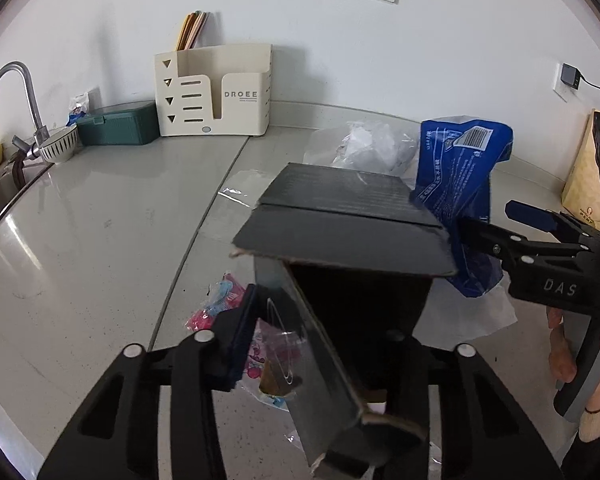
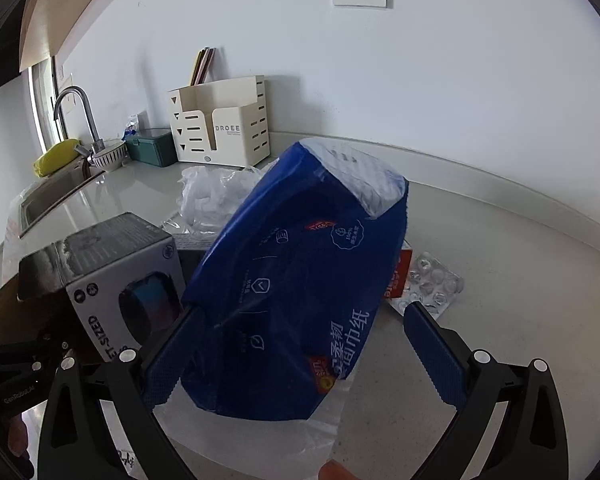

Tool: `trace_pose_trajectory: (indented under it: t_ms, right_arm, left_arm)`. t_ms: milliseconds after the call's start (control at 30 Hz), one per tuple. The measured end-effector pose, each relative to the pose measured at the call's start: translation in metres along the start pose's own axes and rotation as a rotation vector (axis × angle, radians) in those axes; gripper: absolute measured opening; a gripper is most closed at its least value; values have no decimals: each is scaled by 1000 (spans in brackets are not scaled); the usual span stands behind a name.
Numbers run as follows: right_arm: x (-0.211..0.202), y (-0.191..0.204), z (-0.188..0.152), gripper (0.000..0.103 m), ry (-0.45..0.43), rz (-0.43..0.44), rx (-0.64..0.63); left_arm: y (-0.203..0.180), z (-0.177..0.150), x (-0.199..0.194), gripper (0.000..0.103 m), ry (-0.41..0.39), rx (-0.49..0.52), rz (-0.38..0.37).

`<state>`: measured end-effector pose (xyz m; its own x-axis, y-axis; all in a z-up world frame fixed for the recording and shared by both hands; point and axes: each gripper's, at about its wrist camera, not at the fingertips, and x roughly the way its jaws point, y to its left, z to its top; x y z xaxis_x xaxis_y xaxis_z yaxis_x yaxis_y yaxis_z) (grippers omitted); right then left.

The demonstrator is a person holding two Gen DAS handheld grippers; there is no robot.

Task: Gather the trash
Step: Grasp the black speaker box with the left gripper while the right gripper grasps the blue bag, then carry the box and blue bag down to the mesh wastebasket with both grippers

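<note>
Black carton (image 1: pixel 340 216) with grey side, blue tissue pack (image 2: pixel 300 300) with white print, cream organizer (image 1: pixel 216 92), green lidded box (image 1: pixel 118 124), white bowl (image 1: pixel 60 148) with dark stripes, pale grey counter (image 1: pixel 100 220)

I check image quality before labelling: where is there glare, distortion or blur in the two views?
Left wrist view: glare streaks on the counter near the sink; fisheye curves its edge; the black box close to the lens is dark and soft. Right wrist view: the wall line bows; the blue pack is sharp; dark corners in both.
</note>
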<state>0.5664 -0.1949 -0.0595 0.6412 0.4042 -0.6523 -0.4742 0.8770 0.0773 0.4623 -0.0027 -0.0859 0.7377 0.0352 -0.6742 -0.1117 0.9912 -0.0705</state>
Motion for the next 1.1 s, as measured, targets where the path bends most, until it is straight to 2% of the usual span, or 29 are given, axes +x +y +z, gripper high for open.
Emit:
trace_pose_trajectory:
  t_ms: [33, 67, 167, 233, 300, 367, 467, 667, 833, 1100]
  right_arm:
    - [4, -2, 1, 100, 4, 24, 11]
    - [7, -5, 1, 100, 7, 34, 20]
    - [10, -8, 3, 98, 6, 45, 28]
    - [6, -7, 6, 81, -14, 50, 24]
    - [5, -5, 8, 37, -14, 42, 15]
    - [8, -5, 8, 8, -3, 24, 8]
    - [6, -10, 6, 5, -5, 44, 39]
    - [-13, -8, 4, 5, -59, 73, 38]
    - [-20, -9, 1, 5, -51, 97, 38]
    - [-61, 9, -14, 5, -118, 150, -63]
  left_arm:
    - [2, -1, 3, 17, 6, -10, 13]
    - [5, -1, 6, 7, 13, -25, 16]
    - [14, -2, 9, 6, 14, -79, -4]
    - [13, -3, 9, 5, 9, -75, 6]
    - [12, -2, 9, 5, 2, -75, 28]
    - [11, -1, 4, 4, -17, -85, 37]
    - [8, 0, -6, 3, -51, -70, 66]
    - [10, 0, -32, 3, -104, -90, 65]
    - [10, -7, -63, 3, -166, -102, 109]
    - [14, -35, -113, 3, -206, -174, 182]
